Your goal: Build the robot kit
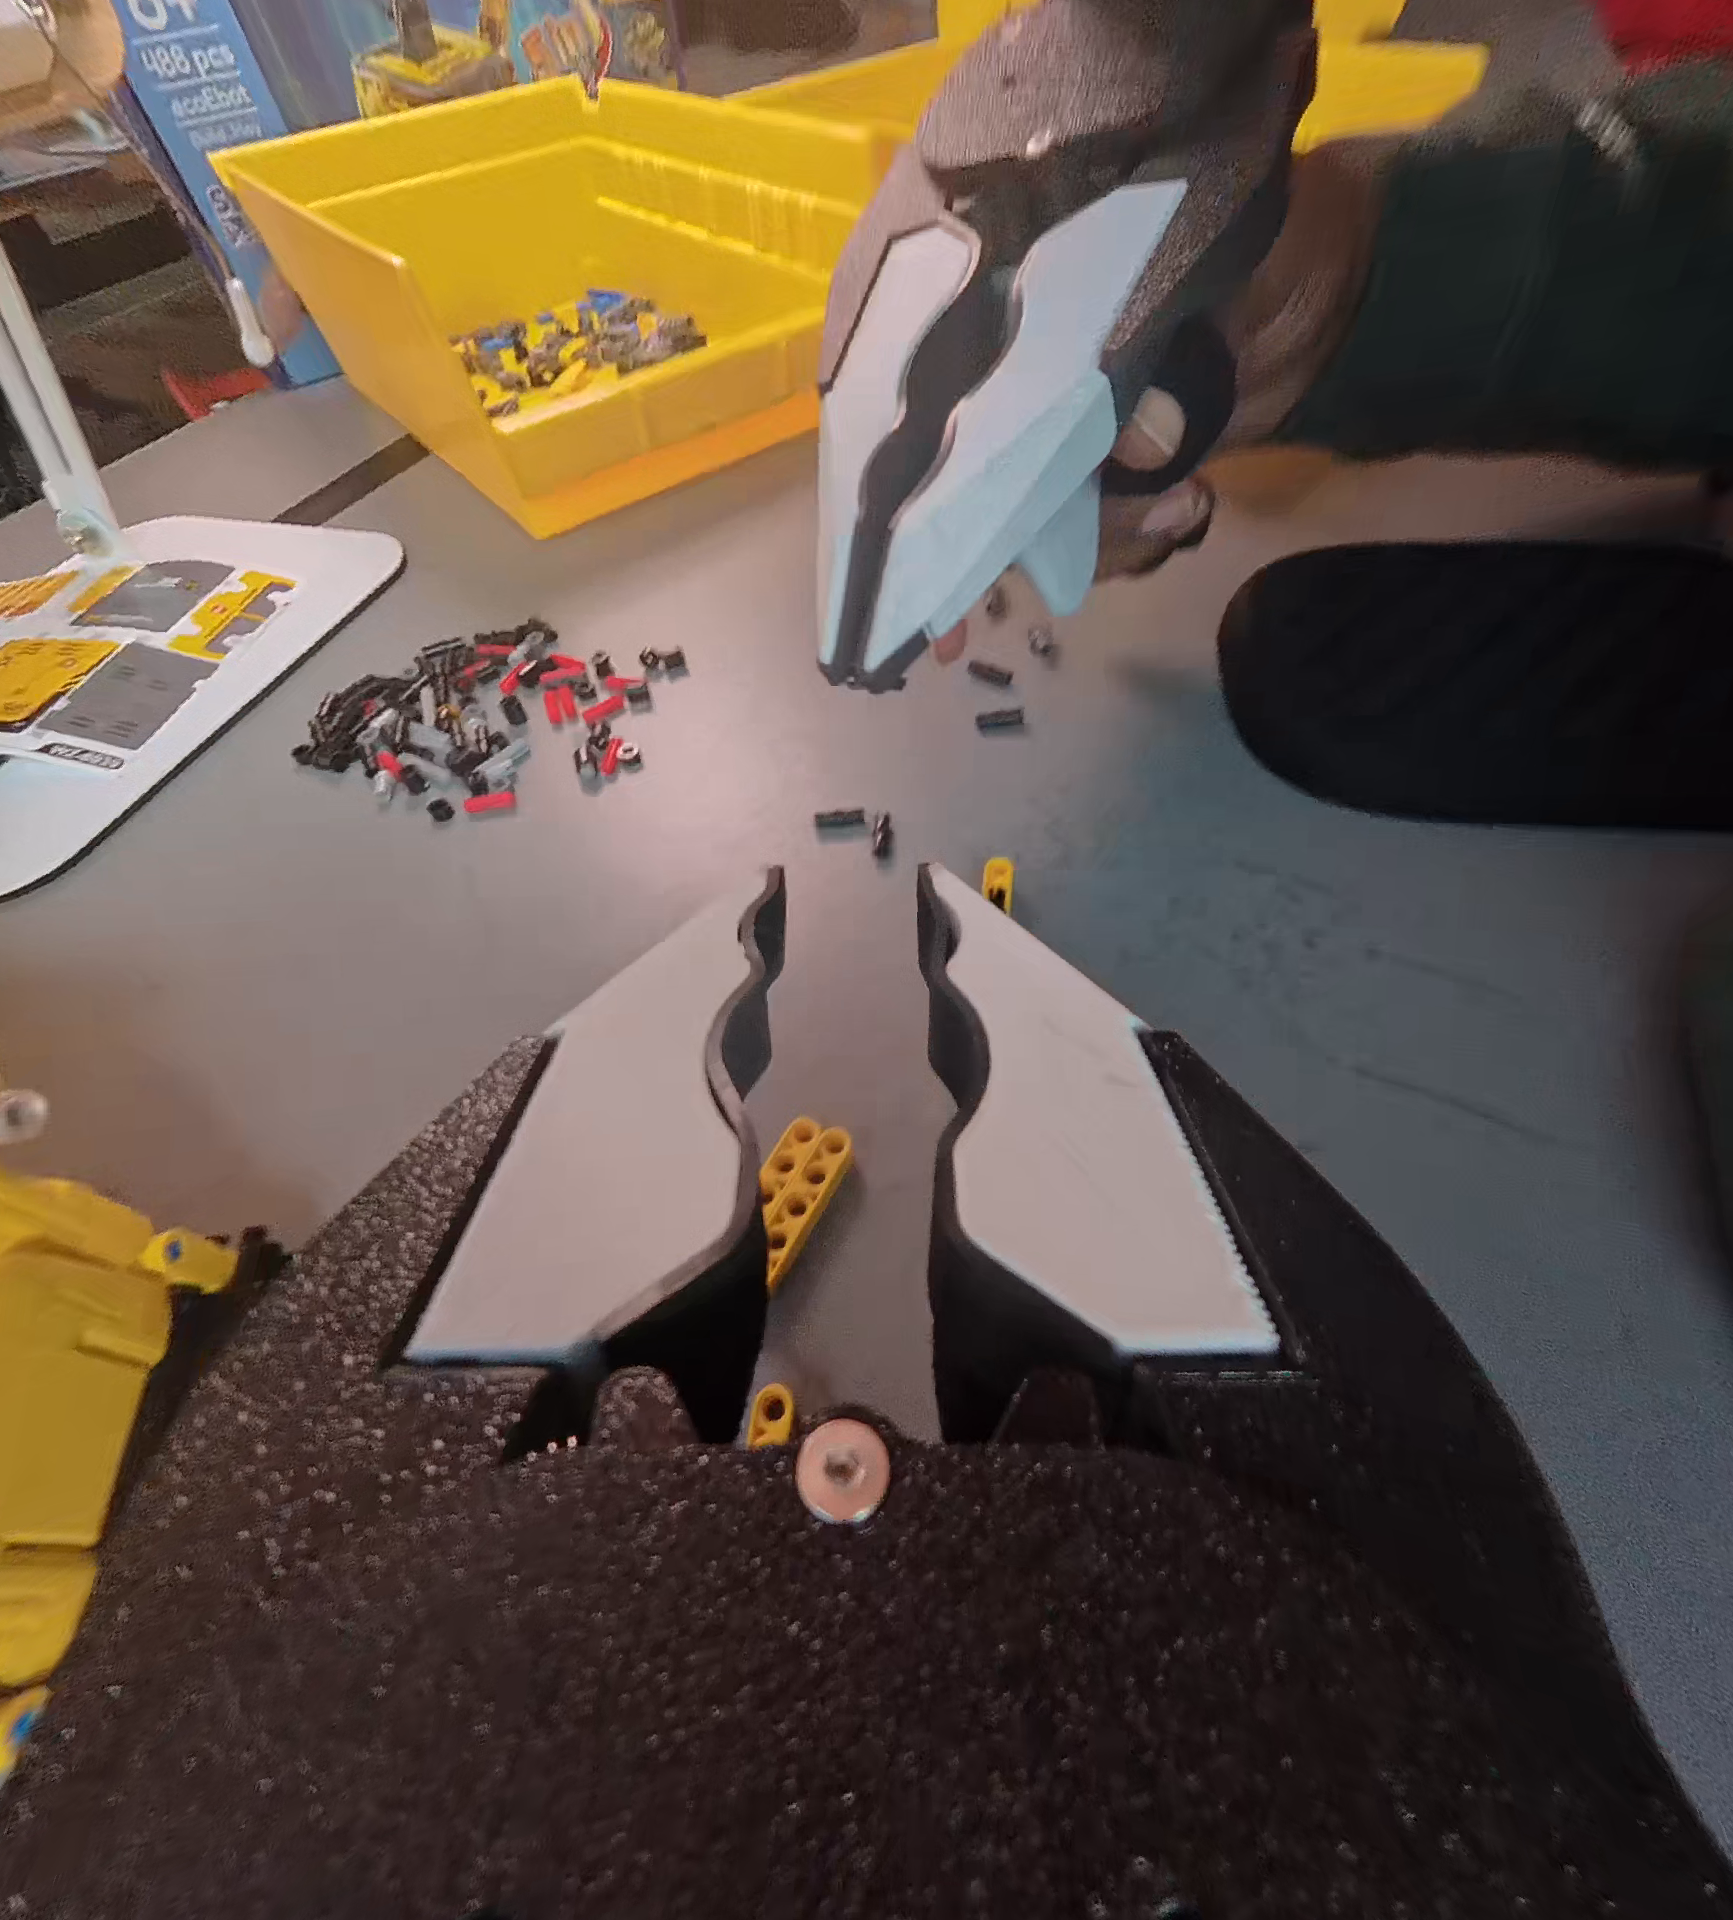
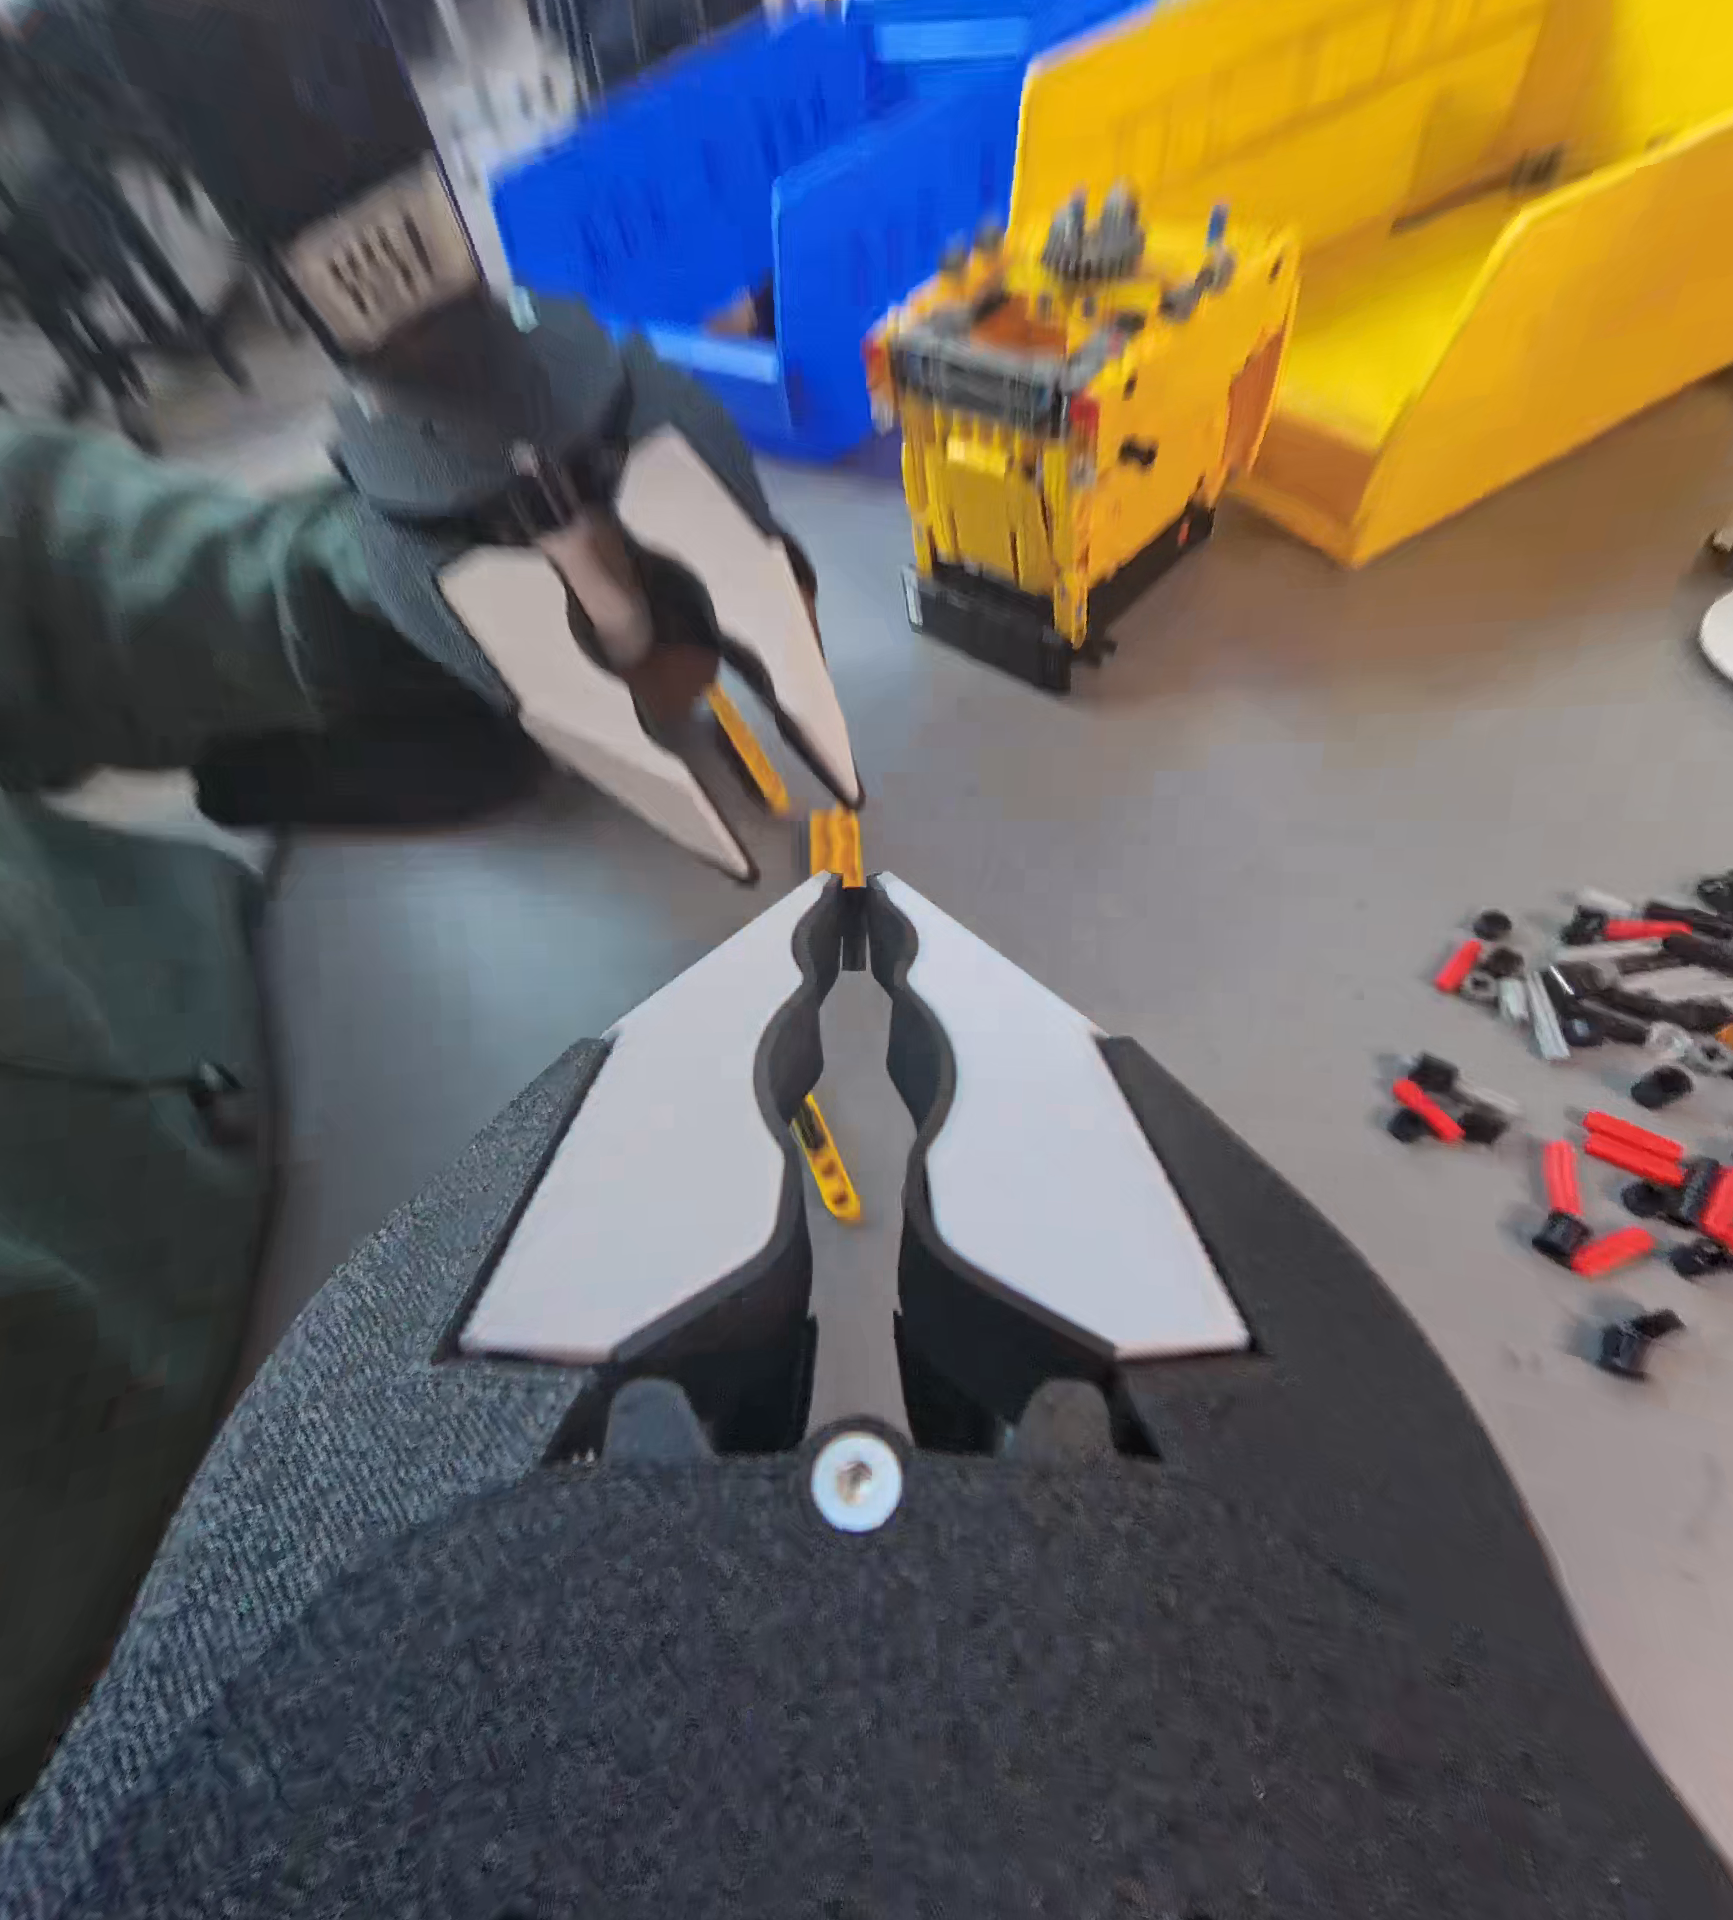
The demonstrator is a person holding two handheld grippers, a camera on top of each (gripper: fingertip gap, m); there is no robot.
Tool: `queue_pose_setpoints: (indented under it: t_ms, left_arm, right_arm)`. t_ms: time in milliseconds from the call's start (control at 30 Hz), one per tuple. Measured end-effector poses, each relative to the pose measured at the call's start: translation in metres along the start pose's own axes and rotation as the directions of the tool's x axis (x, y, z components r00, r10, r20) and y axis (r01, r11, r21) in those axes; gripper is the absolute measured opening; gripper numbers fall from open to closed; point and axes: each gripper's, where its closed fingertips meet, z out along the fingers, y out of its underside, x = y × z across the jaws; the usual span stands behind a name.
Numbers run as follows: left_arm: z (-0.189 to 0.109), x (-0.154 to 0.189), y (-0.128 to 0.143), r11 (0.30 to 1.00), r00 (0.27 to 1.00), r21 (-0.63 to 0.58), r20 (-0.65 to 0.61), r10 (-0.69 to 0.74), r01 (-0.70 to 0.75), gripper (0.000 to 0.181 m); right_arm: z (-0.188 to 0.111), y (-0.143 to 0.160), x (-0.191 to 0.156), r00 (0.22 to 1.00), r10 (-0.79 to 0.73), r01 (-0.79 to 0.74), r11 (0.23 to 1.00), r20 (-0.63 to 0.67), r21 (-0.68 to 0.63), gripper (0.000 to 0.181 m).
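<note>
Two grippers (image 1: 849, 878) (image 2: 854, 894) over yellow beams (image 1: 802, 1195)

Yellow bins (image 1: 571, 312), blue bins (image 2: 696, 208), a yellow brick model (image 2: 1080, 416) stand on the grey table (image 1: 322, 987).

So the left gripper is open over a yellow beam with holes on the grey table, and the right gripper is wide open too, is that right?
Not quite. The left gripper is open over the yellow beam on the grey table, but the right gripper is not wide open: the right wrist view shows its fingertips pinched on a small black piece.
</note>
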Motion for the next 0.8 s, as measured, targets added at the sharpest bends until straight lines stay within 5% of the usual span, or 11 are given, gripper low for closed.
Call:
queue_pose_setpoints:
  t_ms: [100, 233, 600, 800]
  left_arm:
    - [0.001, 0.01, -0.034, 0.972, 0.982, 0.162, -0.114, -0.151, 0.169, 0.025]
    - [-0.003, 0.004, -0.063, 0.92, 0.968, 0.305, -0.124, -0.217, 0.245, 0.023]
    - [-0.013, -0.005, -0.058, 0.904, 0.953, 0.308, -0.147, -0.263, 0.297, 0.004]
    - [-0.004, 0.012, -0.034, 0.99, 0.997, 0.138, -0.075, 0.014, -0.004, 0.003]
  right_arm:
    - [-0.008, -0.042, -0.008, 0.98, 0.177, -0.195, 0.94, 0.089, 0.28, 0.004]
    - [-0.003, -0.064, -0.014, 0.948, 0.274, -0.318, 0.858, 0.164, 0.404, 0.003]
    - [0.01, -0.057, -0.021, 0.973, 0.174, -0.217, 0.908, 0.148, 0.359, 0.004]
    - [0.009, -0.026, -0.031, 0.992, -0.055, 0.039, 0.989, 0.114, 0.141, 0.004]
